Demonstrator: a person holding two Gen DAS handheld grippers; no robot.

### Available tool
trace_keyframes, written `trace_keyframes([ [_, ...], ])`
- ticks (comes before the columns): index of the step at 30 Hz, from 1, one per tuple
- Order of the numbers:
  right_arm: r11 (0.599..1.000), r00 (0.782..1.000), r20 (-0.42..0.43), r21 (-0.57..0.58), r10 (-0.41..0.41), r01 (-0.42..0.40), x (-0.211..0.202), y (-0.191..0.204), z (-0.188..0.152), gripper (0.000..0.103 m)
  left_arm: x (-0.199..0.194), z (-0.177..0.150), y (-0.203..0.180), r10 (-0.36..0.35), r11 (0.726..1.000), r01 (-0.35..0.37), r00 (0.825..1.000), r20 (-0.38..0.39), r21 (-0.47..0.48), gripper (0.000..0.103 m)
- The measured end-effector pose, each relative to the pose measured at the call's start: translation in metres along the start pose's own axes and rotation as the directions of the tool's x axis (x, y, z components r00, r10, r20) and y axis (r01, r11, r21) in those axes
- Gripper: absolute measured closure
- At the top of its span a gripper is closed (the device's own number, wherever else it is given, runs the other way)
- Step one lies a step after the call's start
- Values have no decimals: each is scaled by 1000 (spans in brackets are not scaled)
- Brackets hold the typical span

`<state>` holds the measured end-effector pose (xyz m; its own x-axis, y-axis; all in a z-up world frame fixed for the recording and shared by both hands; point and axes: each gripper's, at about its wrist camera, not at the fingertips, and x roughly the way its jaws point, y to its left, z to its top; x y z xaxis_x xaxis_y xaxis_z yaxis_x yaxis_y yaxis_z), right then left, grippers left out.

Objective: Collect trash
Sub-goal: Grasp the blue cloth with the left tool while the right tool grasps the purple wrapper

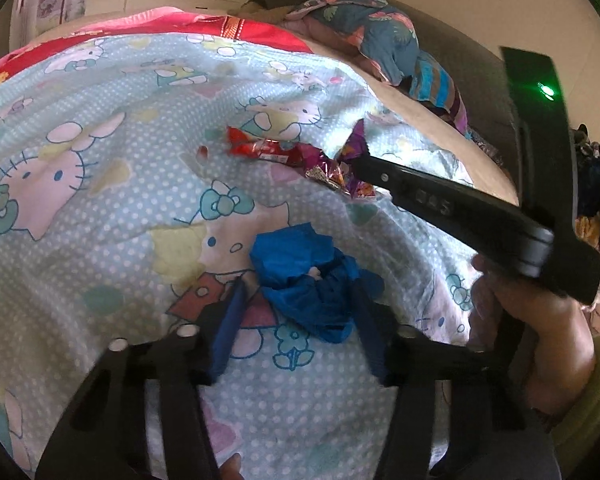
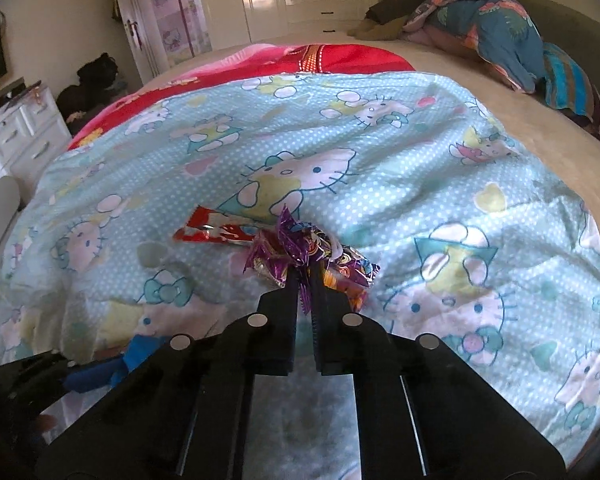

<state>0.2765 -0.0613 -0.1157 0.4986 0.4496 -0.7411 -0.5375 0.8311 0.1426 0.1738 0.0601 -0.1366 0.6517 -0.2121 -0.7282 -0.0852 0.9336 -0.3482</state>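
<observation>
On the bed, the right gripper (image 2: 305, 280) pinches the purple wrapper (image 2: 296, 240) between pressed-together fingers, just beside a red wrapper (image 2: 212, 232). The left gripper (image 1: 296, 300) straddles crumpled blue trash (image 1: 300, 276), fingers spread. Open blanket (image 2: 420, 152) surrounds them.

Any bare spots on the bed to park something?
Free: quilt stretch between the wrappers and the red blanket; beige strip between quilt edge and pillows. Crowded: middle front, where red wrapper, purple wrapper and blue crumpled bag sit with both tools.
</observation>
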Motion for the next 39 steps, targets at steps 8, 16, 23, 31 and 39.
trace_keyframes([
  [8,997,998,19,57,53,-54,-35,-9,-27,101,-5,-3,-9,-34,998,34,999,-6,47,87],
  [16,993,994,85,89,67,-75,-84,-19,-44,101,-30,5,-28,-60,994,55,997,49,93,89],
  [23,991,991,124,117,54,-68,-118,-31,-59,101,-55,12,-55,-101,986,86,990,100,144,89],
  [31,988,986,163,148,17,-42,-157,-51,-76,101,-74,12,-85,-144,972,117,982,122,202,89],
  [39,984,980,197,178,-16,-20,-192,-69,-93,101,-83,7,-111,-192,957,161,975,115,240,89],
])
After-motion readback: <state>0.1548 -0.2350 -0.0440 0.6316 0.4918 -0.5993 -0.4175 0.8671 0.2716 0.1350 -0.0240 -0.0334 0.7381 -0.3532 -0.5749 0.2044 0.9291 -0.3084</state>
